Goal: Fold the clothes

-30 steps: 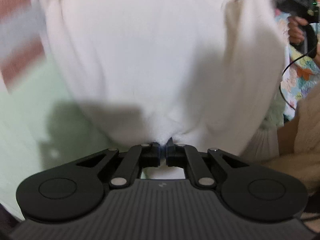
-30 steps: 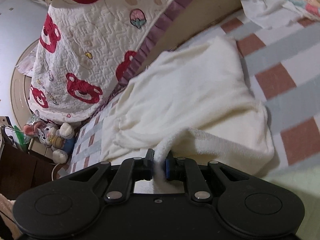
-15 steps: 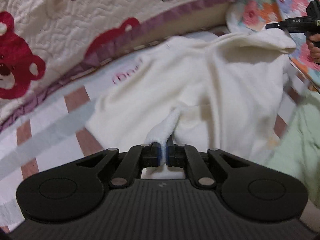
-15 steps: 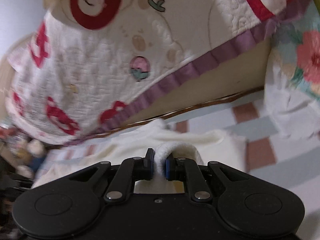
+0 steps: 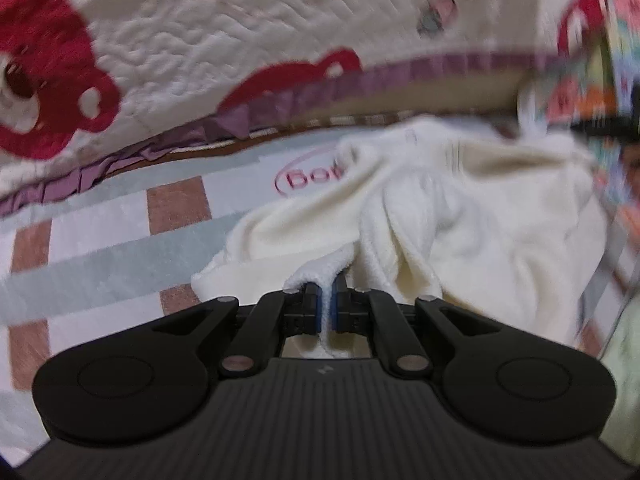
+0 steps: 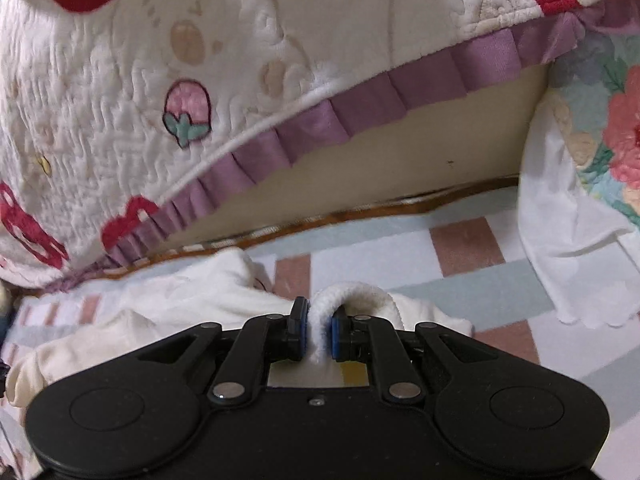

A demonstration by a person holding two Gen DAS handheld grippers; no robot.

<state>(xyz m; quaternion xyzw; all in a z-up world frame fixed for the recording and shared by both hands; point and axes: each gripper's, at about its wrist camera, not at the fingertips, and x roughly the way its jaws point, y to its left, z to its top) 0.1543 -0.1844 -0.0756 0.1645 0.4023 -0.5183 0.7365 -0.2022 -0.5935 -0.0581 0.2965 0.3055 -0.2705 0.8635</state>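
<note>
A cream fleece garment [image 5: 472,216] lies bunched on the checked bed sheet [image 5: 100,248]. My left gripper [image 5: 327,307] is shut on a white ribbed edge of it, which rises between the blue pads. In the right wrist view the same garment [image 6: 180,304] spreads to the left, and my right gripper [image 6: 319,330] is shut on another ribbed edge that loops over its fingers. The other gripper's dark body [image 5: 612,124] shows blurred at the far right of the left wrist view.
A quilted bear-print cover with a purple frill [image 6: 360,104] hangs over the bed's far side. A floral pillow [image 6: 616,132] and white cloth [image 6: 568,240] lie at the right. A pale green cloth [image 5: 624,360] sits at the right edge.
Both grippers have carried the garment down from hanging in the air toward the bed's far side; it now lies bunched on the sheet. Both stay shut on its ribbed edges.
</note>
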